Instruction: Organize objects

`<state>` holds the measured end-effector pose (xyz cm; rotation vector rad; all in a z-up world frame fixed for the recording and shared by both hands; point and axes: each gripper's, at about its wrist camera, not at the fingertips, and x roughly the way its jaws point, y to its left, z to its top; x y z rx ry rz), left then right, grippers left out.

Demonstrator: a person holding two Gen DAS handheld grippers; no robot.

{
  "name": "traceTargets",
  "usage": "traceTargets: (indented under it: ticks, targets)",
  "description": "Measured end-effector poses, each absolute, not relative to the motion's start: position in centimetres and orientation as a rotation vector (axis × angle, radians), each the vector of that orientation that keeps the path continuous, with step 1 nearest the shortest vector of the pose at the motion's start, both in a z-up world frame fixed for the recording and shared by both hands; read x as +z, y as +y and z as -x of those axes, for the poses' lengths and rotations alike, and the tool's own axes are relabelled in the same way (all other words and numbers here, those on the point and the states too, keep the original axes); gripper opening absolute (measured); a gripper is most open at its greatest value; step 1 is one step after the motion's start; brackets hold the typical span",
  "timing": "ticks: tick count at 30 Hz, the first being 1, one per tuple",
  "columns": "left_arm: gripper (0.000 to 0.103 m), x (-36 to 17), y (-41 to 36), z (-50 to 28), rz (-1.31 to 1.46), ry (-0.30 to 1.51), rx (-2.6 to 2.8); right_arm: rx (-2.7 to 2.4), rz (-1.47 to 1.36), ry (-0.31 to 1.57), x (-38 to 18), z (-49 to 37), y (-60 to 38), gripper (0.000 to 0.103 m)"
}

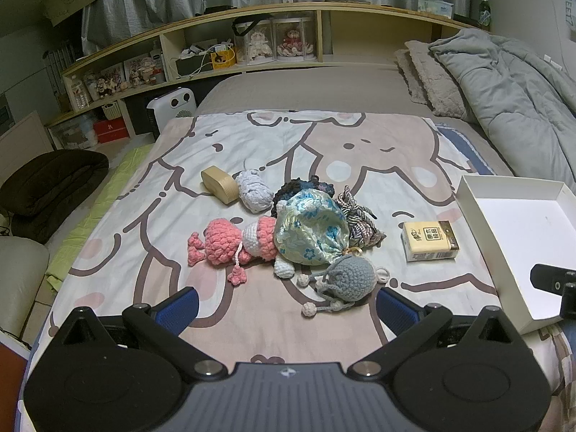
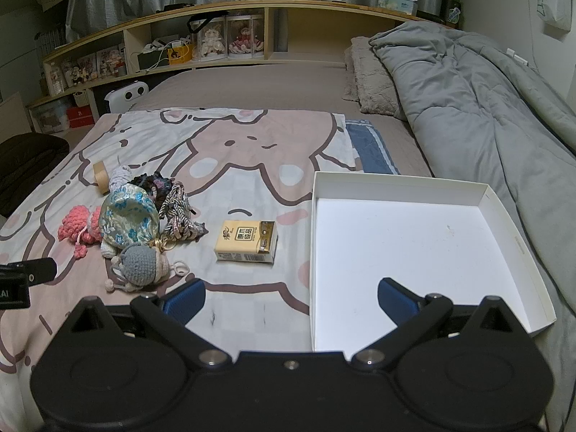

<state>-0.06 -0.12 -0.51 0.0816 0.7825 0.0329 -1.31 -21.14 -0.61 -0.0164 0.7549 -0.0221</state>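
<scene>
A pile of small objects lies on the cartoon-print blanket (image 1: 252, 144): a pink crochet doll (image 1: 230, 239), a blue floral brocade pouch (image 1: 311, 230), a grey crochet ball (image 1: 349, 277), a pale lilac crochet piece (image 1: 253, 190), a beige oval box (image 1: 219, 183), braided cords (image 1: 360, 216). A yellow tissue pack (image 1: 430, 241) lies apart to the right. A white shallow box (image 2: 414, 237) sits right of it. My left gripper (image 1: 286, 306) is open, just before the grey ball. My right gripper (image 2: 291, 297) is open over the white box's near left edge.
Grey duvet (image 2: 486, 108) and pillows (image 2: 367, 75) lie at the back right of the bed. Shelves (image 1: 216, 54) with dolls and clutter run along the far side. A white heater (image 1: 172, 108) and a dark cushion (image 1: 54, 183) are at the left.
</scene>
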Motion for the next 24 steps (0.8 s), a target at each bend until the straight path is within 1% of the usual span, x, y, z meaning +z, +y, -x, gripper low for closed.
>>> traceTargets:
  ticks: [24]
  targets:
    - [0.103,-0.7,-0.19,-0.11,-0.082,0.782,0.03,-0.023,0.015,0.756,-0.59,1.31,-21.17,0.103]
